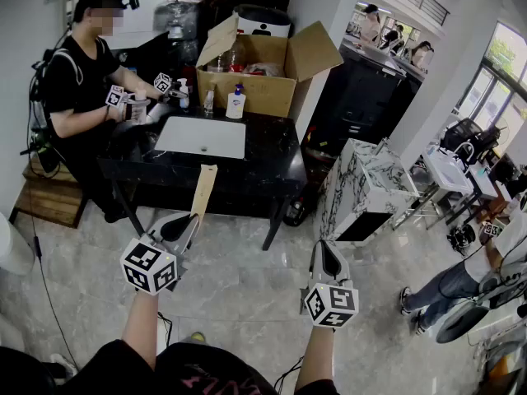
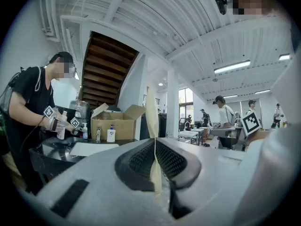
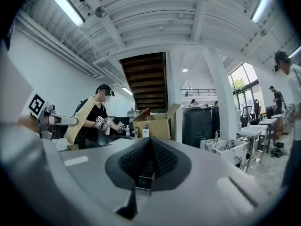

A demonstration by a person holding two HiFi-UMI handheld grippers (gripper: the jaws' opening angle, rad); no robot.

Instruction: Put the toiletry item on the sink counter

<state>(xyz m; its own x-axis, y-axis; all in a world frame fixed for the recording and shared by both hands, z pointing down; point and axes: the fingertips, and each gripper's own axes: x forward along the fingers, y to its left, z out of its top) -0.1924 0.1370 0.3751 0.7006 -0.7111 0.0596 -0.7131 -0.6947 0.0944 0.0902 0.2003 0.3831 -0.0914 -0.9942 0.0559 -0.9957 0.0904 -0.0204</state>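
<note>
Left gripper: You hold it level, its jaws nipped tight on the toiletry item, a flat tan strip that juts out past the tips.
Toiletry item: Pinched edge-on in your left gripper and carried in the air over the tiled floor. It points toward the sink counter and is not yet on it.
Right gripper: Level beside the left one, its jaws pressed together with nothing between them.
Sink counter: A black top ahead of you with a white basin set into it. An open cardboard box stands at the far edge, and a pump bottle stands just in front of the box.
Second person: At the counter's left end with a gripper in each hand, a pale bottle between them.
</note>
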